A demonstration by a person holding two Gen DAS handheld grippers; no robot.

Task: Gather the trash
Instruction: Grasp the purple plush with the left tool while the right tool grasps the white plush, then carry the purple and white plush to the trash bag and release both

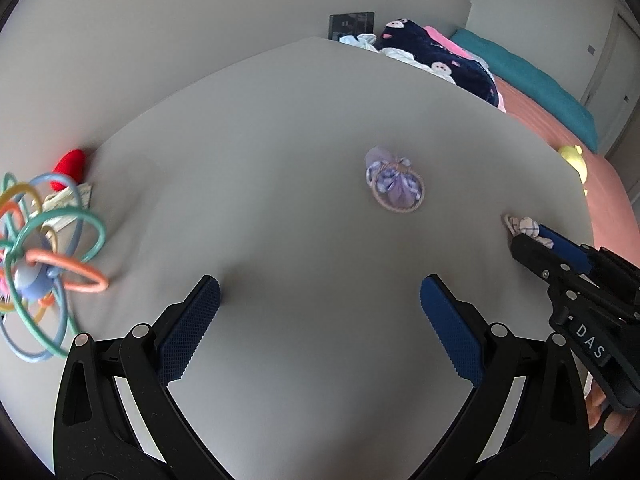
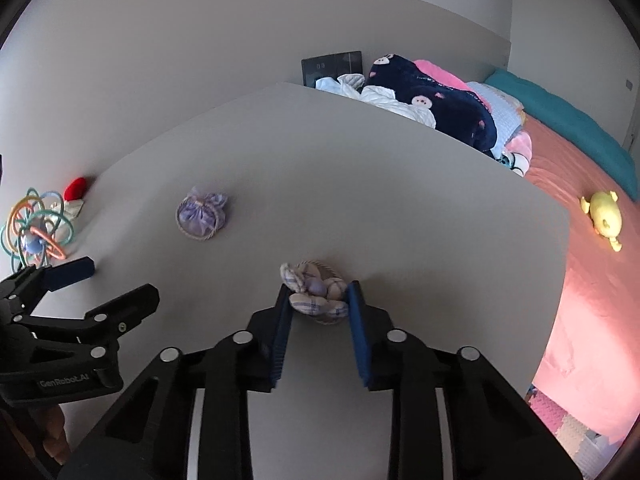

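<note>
On the grey table (image 2: 360, 208) lie two small purple checked cloth bundles. My right gripper (image 2: 320, 300) has its blue pads on either side of the near bundle (image 2: 316, 296), which sits on the table between the fingertips; it also shows in the left wrist view (image 1: 524, 226). The other bundle (image 2: 202, 216) lies further left, ringed by a cord, and sits ahead of my left gripper (image 1: 320, 292), which is open and empty above bare table. In the right wrist view the left gripper (image 2: 108, 280) is at the left edge.
A toy of coloured loops (image 1: 40, 240), a red object (image 1: 71, 168) and a paper scrap (image 1: 68, 200) sit at the table's left edge. Clothes (image 2: 432, 96) are heaped beyond the far edge. A pink bed (image 2: 592, 280) with a yellow plush (image 2: 604, 218) lies to the right.
</note>
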